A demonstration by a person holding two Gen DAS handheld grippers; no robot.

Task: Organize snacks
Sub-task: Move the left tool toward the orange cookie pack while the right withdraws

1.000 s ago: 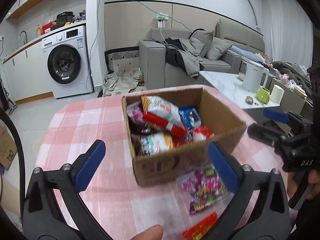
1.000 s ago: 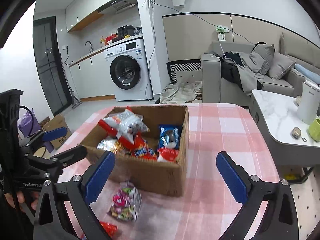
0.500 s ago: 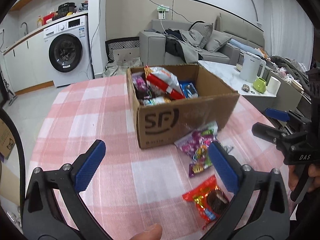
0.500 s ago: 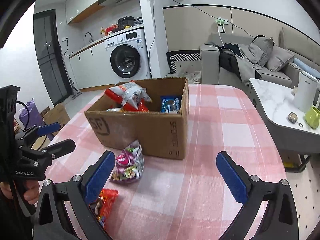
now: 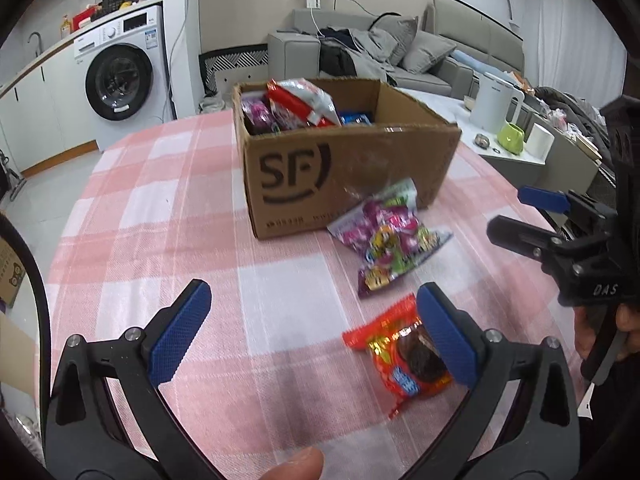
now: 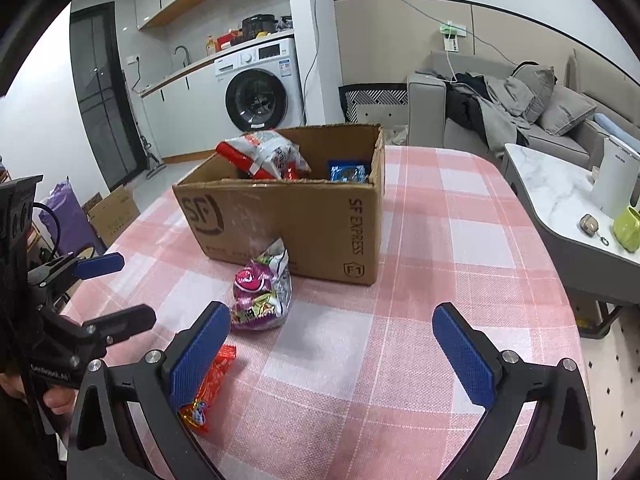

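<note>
In the left wrist view, the left gripper point(image 5: 312, 320) hangs spread wide and empty above the pink checked tablecloth point(image 5: 160, 220), the SF cardboard box point(image 5: 320, 176) ahead. The purple candy bag point(image 5: 390, 240) leans on the box front; the red snack packet point(image 5: 400, 356) lies nearer. Only the right wrist view shows the box's "SF EXPRESS" side point(image 6: 356, 232); the right gripper point(image 6: 332, 340) is likewise spread and empty.

washing machine point(image 6: 259, 98) | grey sofa point(image 6: 516, 116) | white kettle point(image 6: 614, 178) | green cup point(image 6: 628, 223)
</note>
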